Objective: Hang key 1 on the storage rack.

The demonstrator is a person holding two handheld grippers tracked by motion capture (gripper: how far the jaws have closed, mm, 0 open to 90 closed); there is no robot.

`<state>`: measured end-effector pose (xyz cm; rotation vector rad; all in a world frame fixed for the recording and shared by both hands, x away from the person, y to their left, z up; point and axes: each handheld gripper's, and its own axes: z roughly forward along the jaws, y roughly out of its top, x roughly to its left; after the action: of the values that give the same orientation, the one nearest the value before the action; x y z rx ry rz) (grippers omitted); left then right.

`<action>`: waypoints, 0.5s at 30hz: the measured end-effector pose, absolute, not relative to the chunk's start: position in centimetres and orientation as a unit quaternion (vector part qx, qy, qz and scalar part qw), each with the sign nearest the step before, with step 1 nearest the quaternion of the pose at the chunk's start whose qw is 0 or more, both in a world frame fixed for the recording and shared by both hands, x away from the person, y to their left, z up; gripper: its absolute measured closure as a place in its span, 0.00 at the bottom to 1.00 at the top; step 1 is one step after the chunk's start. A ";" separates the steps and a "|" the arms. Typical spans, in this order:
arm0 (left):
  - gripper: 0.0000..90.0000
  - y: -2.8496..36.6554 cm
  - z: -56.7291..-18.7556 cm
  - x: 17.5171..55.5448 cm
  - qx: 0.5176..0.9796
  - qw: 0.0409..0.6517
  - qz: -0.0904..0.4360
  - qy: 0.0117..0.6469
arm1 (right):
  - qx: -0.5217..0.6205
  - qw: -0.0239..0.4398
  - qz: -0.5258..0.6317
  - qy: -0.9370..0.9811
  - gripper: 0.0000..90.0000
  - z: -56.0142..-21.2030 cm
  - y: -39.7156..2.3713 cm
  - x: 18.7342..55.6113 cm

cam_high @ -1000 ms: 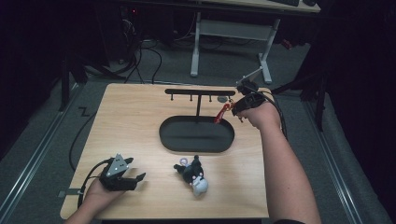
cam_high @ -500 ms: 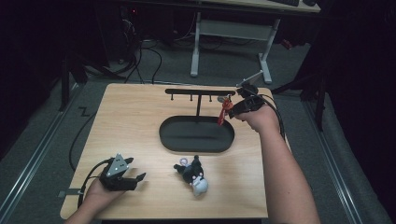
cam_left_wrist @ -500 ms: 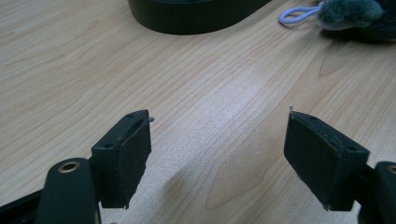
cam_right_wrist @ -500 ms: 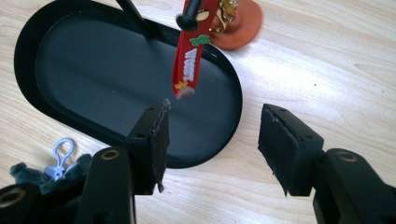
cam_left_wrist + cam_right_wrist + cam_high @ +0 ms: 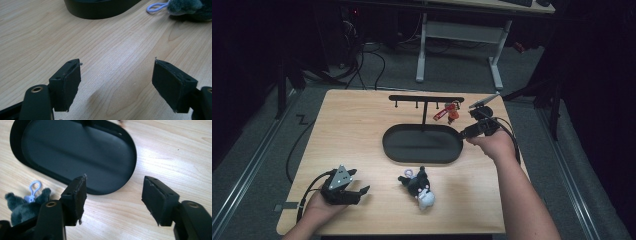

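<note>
A: Where is the red key tag [image 5: 442, 114] hanging now?

B: It is dangling from the black T-shaped hook rack [image 5: 426, 98] near the wooden table's [image 5: 357, 130] far edge, above the black oval tray [image 5: 422, 144].

A: And the right gripper [image 5: 466, 134]?

B: Its jaws have just been opening, nothing between them, by the tray's right end.

A: The left gripper [image 5: 357, 191]?

B: It is resting near the front left corner, jaws apart and empty, the grey plush toy [image 5: 418, 185] lying beside it.

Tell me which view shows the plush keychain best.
High view: the whole plush keychain lies on the table in front of the black tray. Left gripper view catches its grey edge and lilac loop at top right; right gripper view shows part of it at lower left.
</note>
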<state>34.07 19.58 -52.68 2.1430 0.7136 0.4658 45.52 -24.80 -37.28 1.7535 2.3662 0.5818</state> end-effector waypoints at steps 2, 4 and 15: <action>0.26 19.5 -52.7 34.1 0.850 0.405 0.184 0.282 | 0.576 0.081 0.197 0.789 0.39 -37.7 -24.7 44.5; 0.26 19.5 -52.7 34.1 0.851 0.404 0.184 0.282 | 0.574 0.093 0.203 0.788 0.38 -38.2 -24.6 43.5; 0.26 19.3 -52.7 33.9 0.852 0.403 0.179 0.282 | 0.549 0.152 0.232 0.788 0.38 -42.5 -24.3 38.7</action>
<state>33.93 19.28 -52.75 2.1535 0.7126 0.4518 38.67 -24.30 -42.49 1.5762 2.2620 0.6654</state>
